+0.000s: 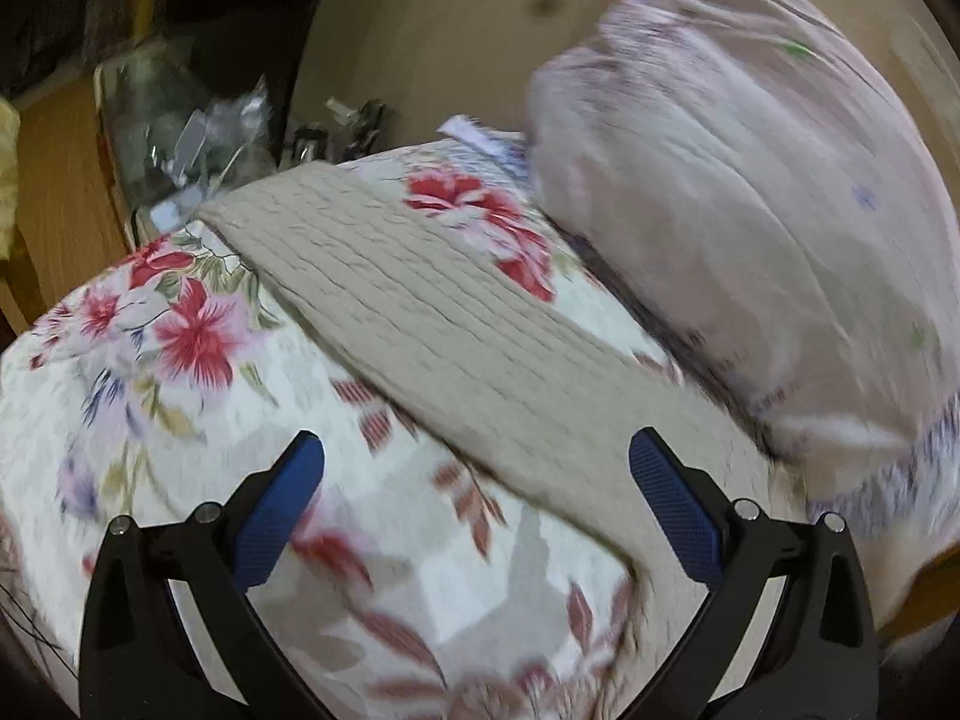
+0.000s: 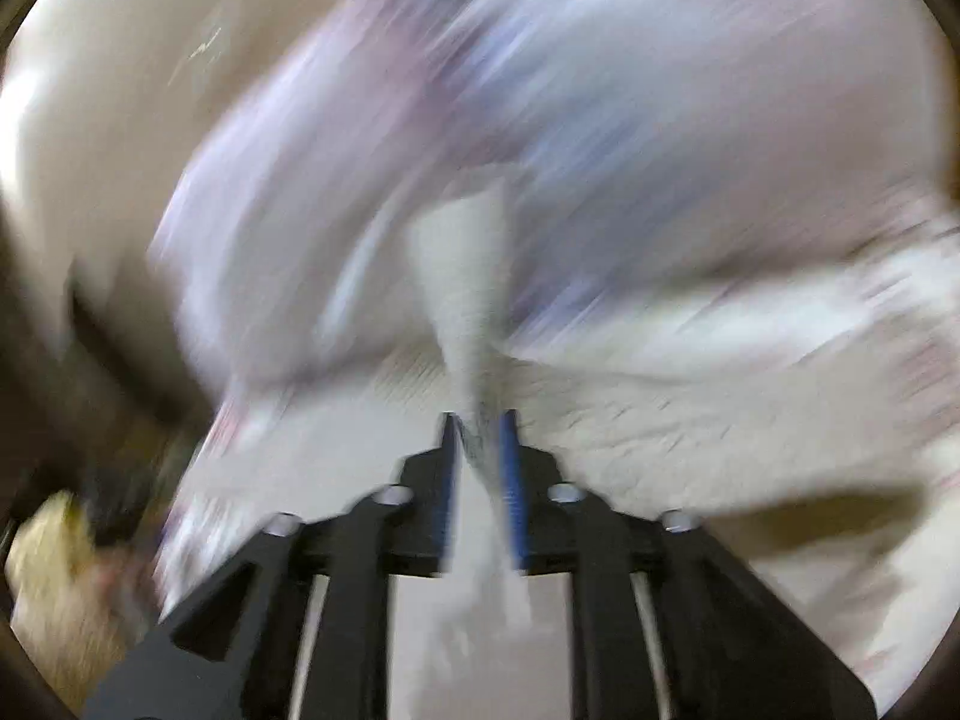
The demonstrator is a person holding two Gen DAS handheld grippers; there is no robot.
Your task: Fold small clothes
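Note:
A beige ribbed knit garment (image 1: 432,312) lies stretched diagonally across a floral bedspread (image 1: 150,396) in the left wrist view. My left gripper (image 1: 477,468) is open and empty, hovering just above the garment's near part, blue pads wide apart. In the blurred right wrist view, my right gripper (image 2: 480,438) is shut on a bunched edge of the same beige garment (image 2: 474,300), which rises in a pinched fold between the blue pads (image 2: 510,468).
A large pale pink pillow (image 1: 750,180) leans against the beige headboard (image 1: 432,18) at the right. A wooden nightstand (image 1: 60,180) with clutter in clear bags (image 1: 180,120) stands at the left. The bed's left edge drops off there.

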